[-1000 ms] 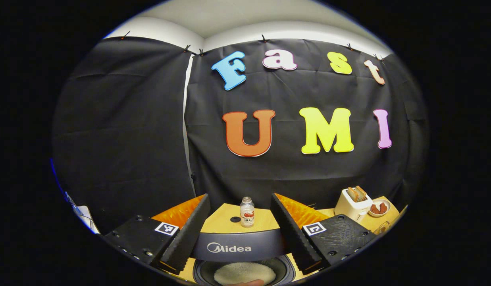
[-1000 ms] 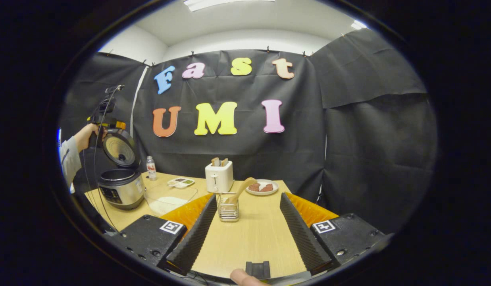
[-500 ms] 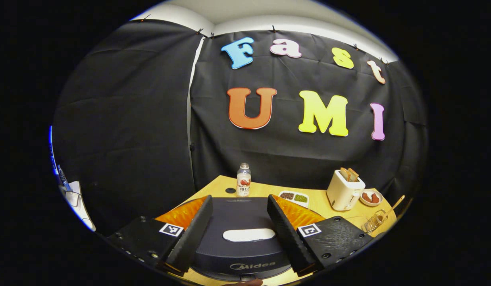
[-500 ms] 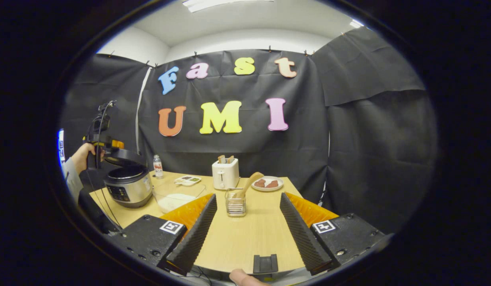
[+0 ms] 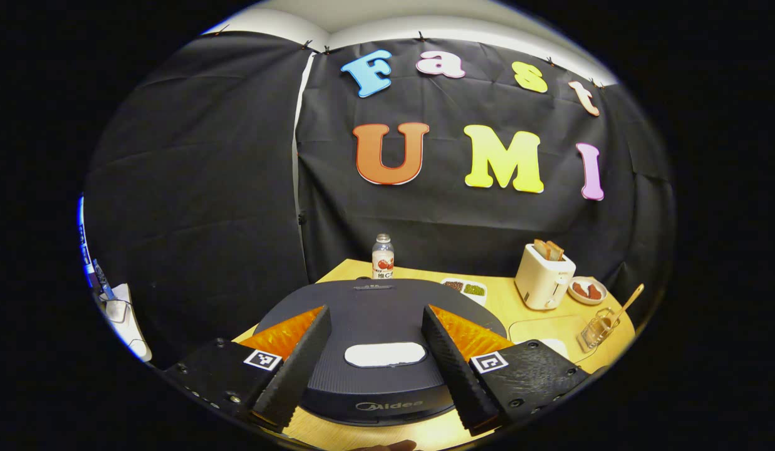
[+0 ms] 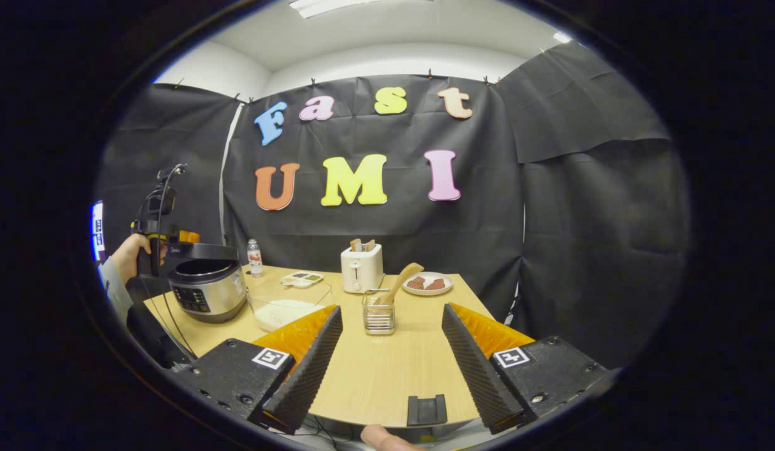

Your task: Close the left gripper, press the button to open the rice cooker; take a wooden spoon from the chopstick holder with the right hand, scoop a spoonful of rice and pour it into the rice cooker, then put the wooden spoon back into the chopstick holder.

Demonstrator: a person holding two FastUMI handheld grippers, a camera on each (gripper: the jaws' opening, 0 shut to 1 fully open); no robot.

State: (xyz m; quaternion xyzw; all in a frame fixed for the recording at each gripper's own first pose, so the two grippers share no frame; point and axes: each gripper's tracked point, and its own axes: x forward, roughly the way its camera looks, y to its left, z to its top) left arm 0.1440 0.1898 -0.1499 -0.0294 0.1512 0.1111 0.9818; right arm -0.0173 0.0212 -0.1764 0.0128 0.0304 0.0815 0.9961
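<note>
- While the left tool (image 5: 374, 360) hovered over the rice cooker (image 5: 378, 341), its fingers stood well apart and held nothing; the lid lay flat and down, with the pale oval button (image 5: 384, 354) right between the two fingers.
- Since the task calls for a closed tool to press, the good move was to bring the fingers together first, then push straight down on that oval, centred, so the tips would not slide off onto the ribbed lid.
- Pressing with the fingers spread risked straddling the button and missing it.
- Seen from the right gripper view, a hand (image 6: 131, 255) held the left tool at the cooker's lid on the far left of the counter (image 6: 387, 369).
- Meanwhile the right tool (image 6: 387, 369) waited wide open and empty, aimed at the chopstick holder (image 6: 378, 317), a clear cup from which the wooden spoon (image 6: 400, 281) leaned up to the right.
- A glass bowl of rice (image 6: 288, 307) stood between the cooker and the holder, handy for the scoop.
- Best to keep the right tool back until the lid sprang up.
</note>
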